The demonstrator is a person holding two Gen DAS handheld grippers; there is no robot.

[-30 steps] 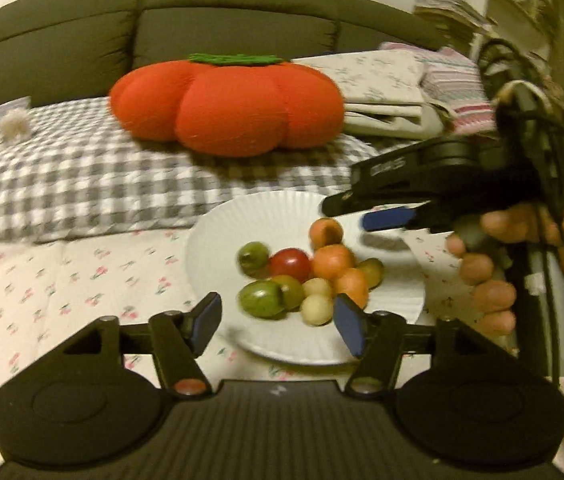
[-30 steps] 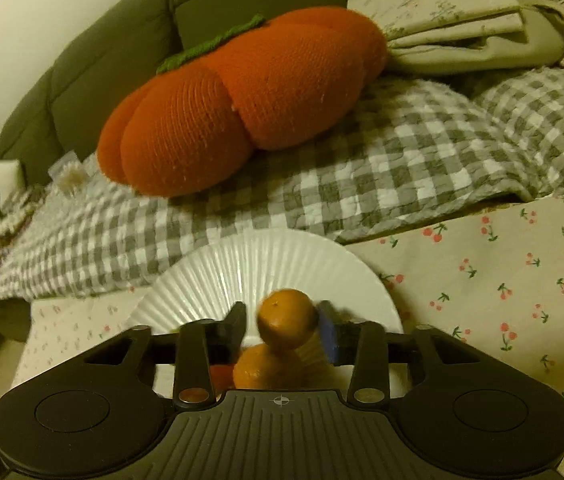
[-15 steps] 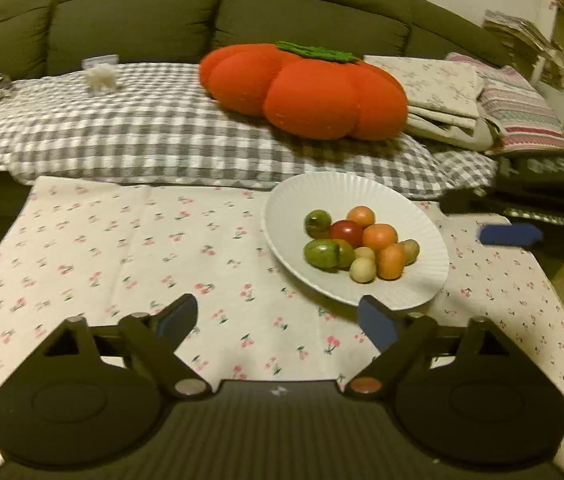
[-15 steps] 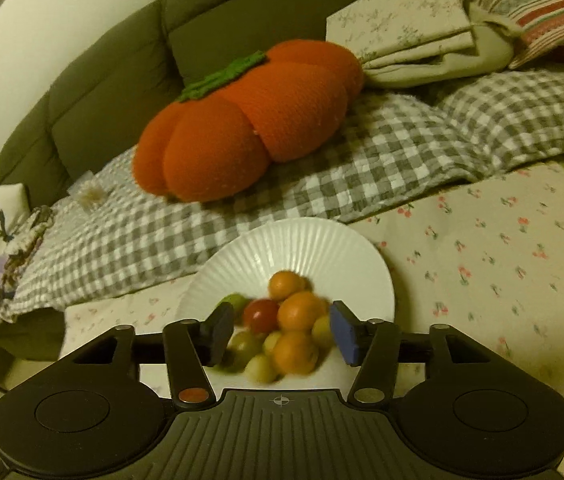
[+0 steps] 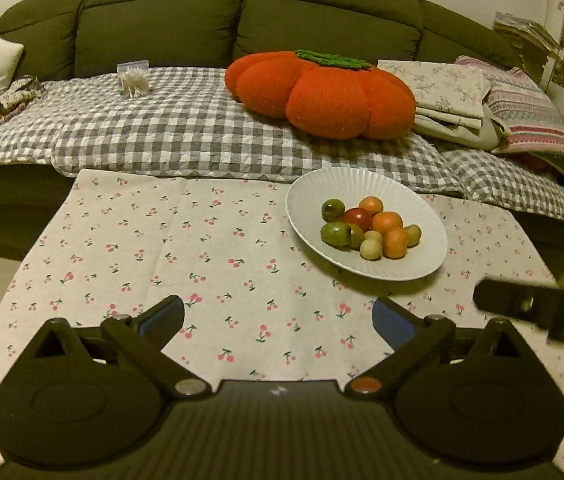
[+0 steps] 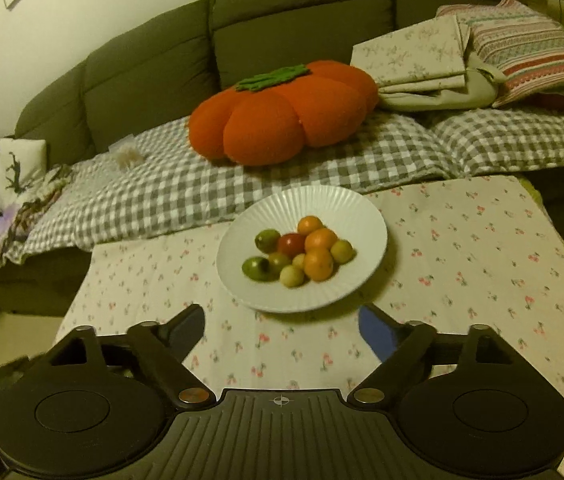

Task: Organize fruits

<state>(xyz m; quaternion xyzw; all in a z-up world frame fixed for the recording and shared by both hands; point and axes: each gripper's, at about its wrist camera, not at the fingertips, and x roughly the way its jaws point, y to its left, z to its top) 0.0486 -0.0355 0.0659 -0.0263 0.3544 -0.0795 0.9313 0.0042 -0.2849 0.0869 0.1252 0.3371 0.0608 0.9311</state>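
- A second ago the right tool (image 6: 282, 330) had an orange fruit between its pads over the plate; that fruit now lies in the pile and nothing is between the pads.
- Both tools have pulled back from the plate (image 6: 362, 208): the left wrist view had the fruit just past the pads, while it now takes in the whole table with the plate well ahead.
- The jaws of both tools were narrower a second ago. The left tool (image 5: 277, 320) is opening and stands wide with only cloth showing between its blue pads; the right tool is opening too and holds nothing.
- In the left wrist view, part of the right tool (image 5: 538, 306) shows as a dark blurred bar at the right edge; earlier it reached over the plate with a hand visible behind it.
- The table (image 5: 141, 248) is covered with a pale cloth printed with small cherries.
- Behind it stands a dark green sofa (image 5: 161, 12) draped with a grey checked blanket (image 5: 161, 132); on the blanket lie an orange pumpkin-shaped cushion (image 5: 322, 92), folded linens (image 5: 446, 92) and a striped pillow (image 5: 526, 116).
- The white ribbed plate rests on the far right part of the table, close to the sofa's edge.
- The fruits (image 6: 298, 254) are heaped in the plate's middle: green, red, orange and yellowish ones touching one another.
- The plate lies ahead of both tools, apart from their pads: right of the left tool's centre line, nearly straight ahead of the right tool.
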